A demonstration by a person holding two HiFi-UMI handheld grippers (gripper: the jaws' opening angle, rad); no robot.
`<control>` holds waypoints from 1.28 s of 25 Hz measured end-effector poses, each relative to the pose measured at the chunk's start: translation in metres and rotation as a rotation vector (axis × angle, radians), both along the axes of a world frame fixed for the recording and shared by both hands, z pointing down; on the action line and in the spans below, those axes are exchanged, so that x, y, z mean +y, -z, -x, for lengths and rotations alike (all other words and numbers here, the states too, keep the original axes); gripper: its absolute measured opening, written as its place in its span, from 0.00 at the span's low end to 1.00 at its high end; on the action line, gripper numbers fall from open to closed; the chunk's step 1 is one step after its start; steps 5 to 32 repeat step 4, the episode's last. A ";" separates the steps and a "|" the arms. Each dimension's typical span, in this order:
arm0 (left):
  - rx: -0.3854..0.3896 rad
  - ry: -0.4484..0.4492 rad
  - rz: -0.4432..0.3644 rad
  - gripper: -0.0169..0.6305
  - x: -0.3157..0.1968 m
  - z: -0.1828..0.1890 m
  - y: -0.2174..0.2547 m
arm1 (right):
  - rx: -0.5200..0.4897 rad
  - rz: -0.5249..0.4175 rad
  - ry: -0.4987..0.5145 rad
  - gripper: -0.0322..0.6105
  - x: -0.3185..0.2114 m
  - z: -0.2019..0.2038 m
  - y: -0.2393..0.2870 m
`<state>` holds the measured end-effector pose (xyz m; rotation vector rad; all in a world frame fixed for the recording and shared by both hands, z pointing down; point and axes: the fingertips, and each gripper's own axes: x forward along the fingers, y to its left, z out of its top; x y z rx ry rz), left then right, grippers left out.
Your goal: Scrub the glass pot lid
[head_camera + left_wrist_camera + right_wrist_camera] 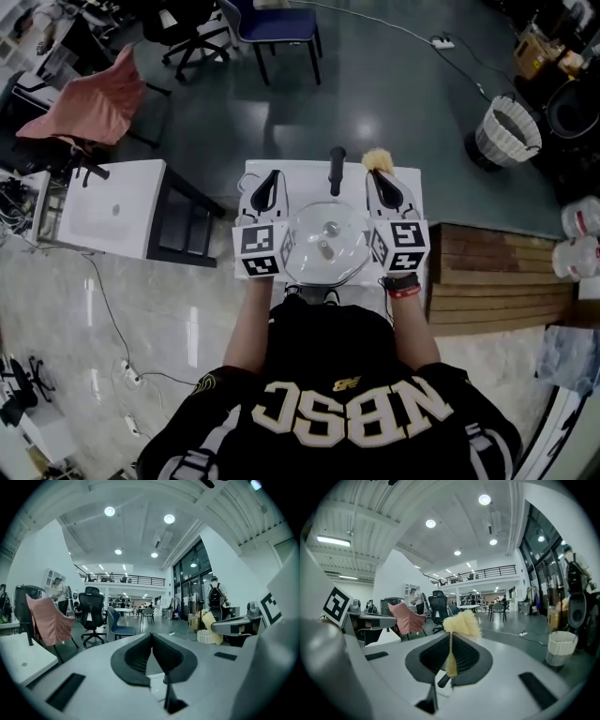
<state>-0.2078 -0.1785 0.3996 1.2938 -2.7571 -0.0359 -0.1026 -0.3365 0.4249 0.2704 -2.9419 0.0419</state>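
Observation:
The glass pot lid (326,246), with a metal knob on top, rests in the middle of a small white table (309,172). My left gripper (273,178) lies just left of the lid. In the left gripper view its jaws (151,637) meet with nothing between them. My right gripper (379,175) lies just right of the lid, shut on a yellow scrubbing sponge (377,160). The sponge (462,622) fluffs out past the right gripper (451,641) tips. Neither gripper touches the lid.
A black handle (337,169) sticks out beyond the lid's far side. A white side table (112,211) stands to the left and a wooden pallet (497,277) to the right. Farther off are a pink-draped chair (89,103), a blue chair (272,23) and a white basket (506,131).

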 end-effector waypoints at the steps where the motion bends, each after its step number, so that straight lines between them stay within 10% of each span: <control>1: 0.007 0.003 0.006 0.05 0.001 -0.004 -0.003 | 0.003 0.004 0.008 0.08 0.003 -0.002 -0.002; 32: 0.026 0.003 0.024 0.05 0.004 -0.017 -0.011 | 0.014 0.017 0.026 0.08 0.013 -0.010 -0.008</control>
